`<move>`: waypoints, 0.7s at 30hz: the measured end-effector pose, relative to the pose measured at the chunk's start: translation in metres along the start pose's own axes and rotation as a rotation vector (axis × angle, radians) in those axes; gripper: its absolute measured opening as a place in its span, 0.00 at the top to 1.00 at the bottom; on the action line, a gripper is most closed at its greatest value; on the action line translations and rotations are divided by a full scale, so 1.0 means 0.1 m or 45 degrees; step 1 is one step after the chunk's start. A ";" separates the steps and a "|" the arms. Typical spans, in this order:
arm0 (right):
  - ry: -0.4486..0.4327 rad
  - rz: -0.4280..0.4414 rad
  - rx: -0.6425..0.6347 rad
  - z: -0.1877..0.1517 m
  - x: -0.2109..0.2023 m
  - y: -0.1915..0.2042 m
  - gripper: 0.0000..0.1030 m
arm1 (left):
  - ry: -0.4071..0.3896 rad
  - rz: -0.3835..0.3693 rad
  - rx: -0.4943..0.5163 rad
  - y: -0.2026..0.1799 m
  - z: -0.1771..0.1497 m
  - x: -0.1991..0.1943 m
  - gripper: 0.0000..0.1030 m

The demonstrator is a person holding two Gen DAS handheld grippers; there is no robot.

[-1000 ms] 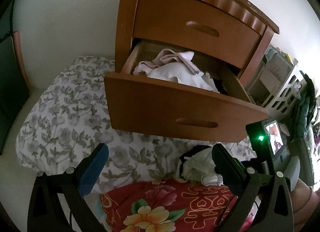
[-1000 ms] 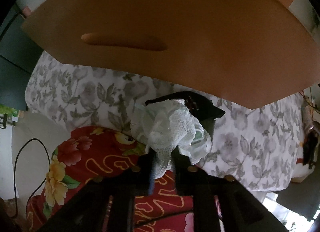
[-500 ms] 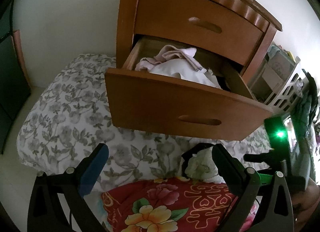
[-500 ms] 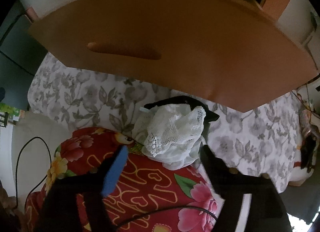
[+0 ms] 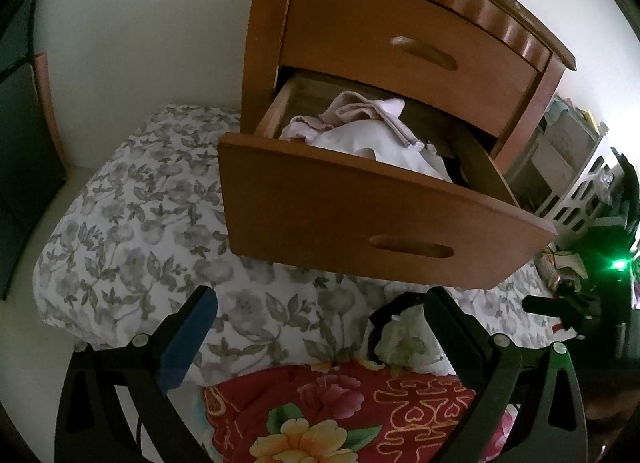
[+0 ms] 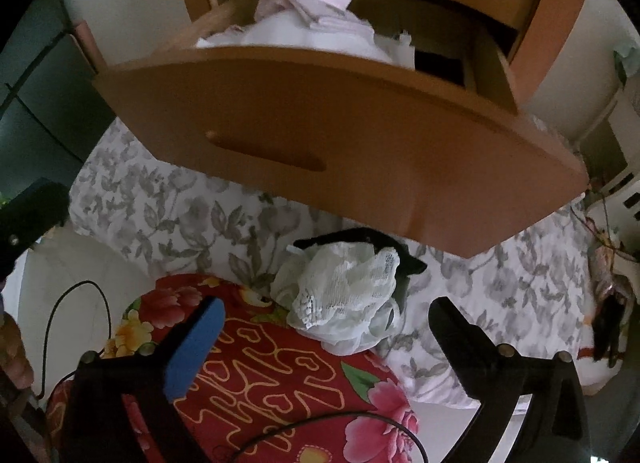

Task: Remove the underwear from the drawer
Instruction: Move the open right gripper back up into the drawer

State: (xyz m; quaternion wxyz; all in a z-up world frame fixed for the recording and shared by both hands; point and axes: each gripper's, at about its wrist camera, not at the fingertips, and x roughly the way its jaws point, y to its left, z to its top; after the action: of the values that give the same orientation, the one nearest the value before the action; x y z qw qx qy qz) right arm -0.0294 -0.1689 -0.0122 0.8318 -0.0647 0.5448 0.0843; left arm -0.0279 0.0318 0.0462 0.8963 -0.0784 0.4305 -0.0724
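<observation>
A white lace piece of underwear (image 6: 344, 295) lies bunched on the bed on top of a black garment (image 6: 360, 241), below the pulled-out wooden drawer (image 6: 360, 135). My right gripper (image 6: 328, 327) hovers above it, jaws opening wide, pads apart from the cloth. In the left wrist view the same white underwear (image 5: 400, 343) lies by the right finger of my left gripper (image 5: 320, 319), which stands open and holds nothing. The drawer (image 5: 360, 223) still holds pink and white clothes (image 5: 360, 131).
A wooden nightstand (image 5: 400, 35) with a shut top drawer stands against the white wall. A grey floral pillow (image 5: 140, 223) and a red flowered quilt (image 5: 340, 415) cover the bed. A white basket (image 5: 576, 199) stands at right. A black cable (image 6: 92, 303) crosses the quilt.
My right gripper let go of the white lace underwear, opened wide and rose, bringing the drawer's inside into its view. The underwear stays on the bed. The left gripper barely moved.
</observation>
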 end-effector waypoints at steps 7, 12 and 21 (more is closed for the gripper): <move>-0.066 0.001 -0.001 0.05 -0.15 -0.04 0.00 | -0.004 -0.003 -0.002 0.01 0.01 0.05 0.00; -0.103 0.003 0.012 0.11 -0.24 -0.09 0.00 | -0.017 -0.020 -0.023 0.04 0.05 0.10 0.00; -0.225 0.031 0.041 0.32 -0.47 -0.15 0.00 | -0.128 -0.086 -0.029 0.05 0.14 0.10 0.00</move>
State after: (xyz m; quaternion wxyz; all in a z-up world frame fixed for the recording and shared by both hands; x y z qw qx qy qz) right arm -0.0158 -0.1804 0.0443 0.8764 -0.0368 0.4714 0.0910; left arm -0.0105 0.0355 0.0467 0.9128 -0.1066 0.3829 -0.0938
